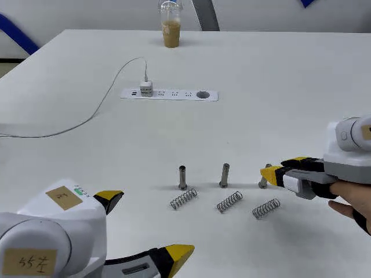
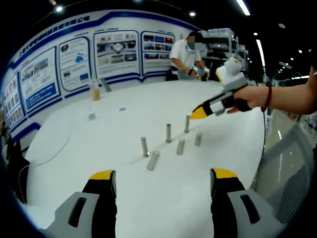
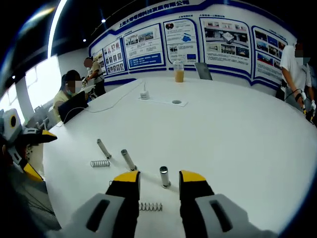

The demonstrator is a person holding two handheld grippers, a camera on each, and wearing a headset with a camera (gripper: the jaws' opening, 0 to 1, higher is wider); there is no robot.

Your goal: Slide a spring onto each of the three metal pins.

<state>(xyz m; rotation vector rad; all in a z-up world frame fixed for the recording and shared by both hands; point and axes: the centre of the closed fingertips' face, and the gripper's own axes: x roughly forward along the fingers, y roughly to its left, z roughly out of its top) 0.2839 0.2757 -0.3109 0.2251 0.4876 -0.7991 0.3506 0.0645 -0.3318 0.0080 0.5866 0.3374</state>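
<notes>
Three short metal pins stand upright in a row on the white table: left pin (image 1: 182,177), middle pin (image 1: 224,175), right pin (image 1: 264,180). In front of each lies a loose spring: left spring (image 1: 184,198), middle spring (image 1: 229,201), right spring (image 1: 266,208). My right gripper (image 1: 276,171) comes in from the right, open, its tips level with the right pin (image 3: 165,177), which stands just beyond the gap and is not gripped. A spring (image 3: 150,206) lies under its jaws. My left gripper (image 1: 145,227) hovers open at the near left, short of the pins (image 2: 168,133), holding nothing.
A white power strip (image 1: 169,94) with a plugged charger and a cable trailing left lies mid-table. A cup of brown drink (image 1: 170,26) stands at the far edge. People (image 3: 74,94) sit and stand beyond the table.
</notes>
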